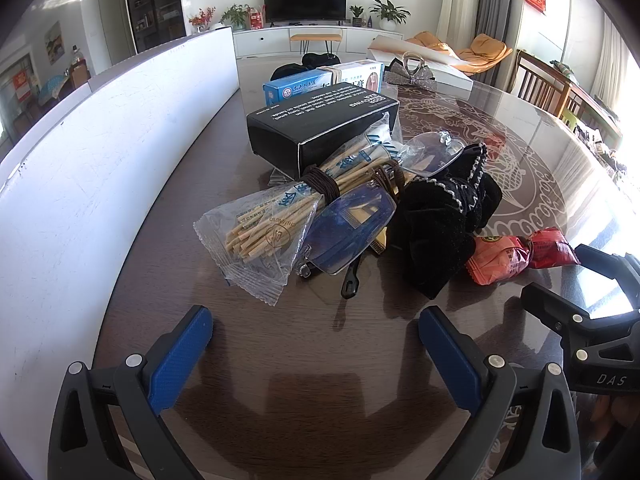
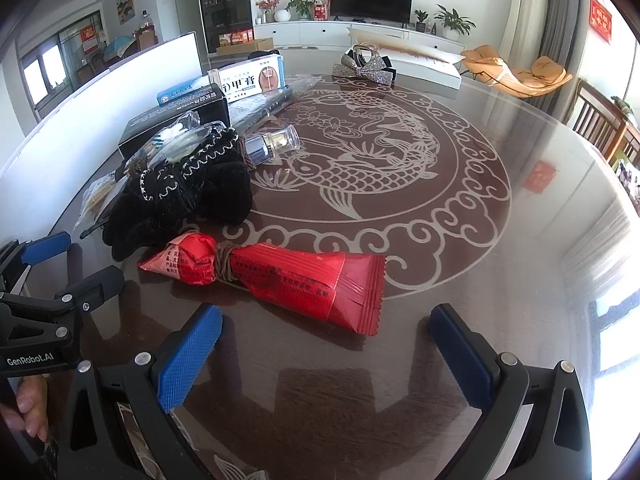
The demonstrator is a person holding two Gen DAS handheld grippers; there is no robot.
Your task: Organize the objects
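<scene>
Blue-padded right gripper spread wide, empty, just near of red foil snack packet tied with brown band on glass-topped table. Left gripper likewise agape, facing banded bag of wooden sticks. Best approach: straddle packet near band. Only right view shows small glass bottle.

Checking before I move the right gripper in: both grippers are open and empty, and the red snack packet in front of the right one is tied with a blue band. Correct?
Not quite. The band around the red snack packet is brown, not blue, as the right wrist view shows. The rest stands: the left gripper and right gripper are both open and empty.
</scene>
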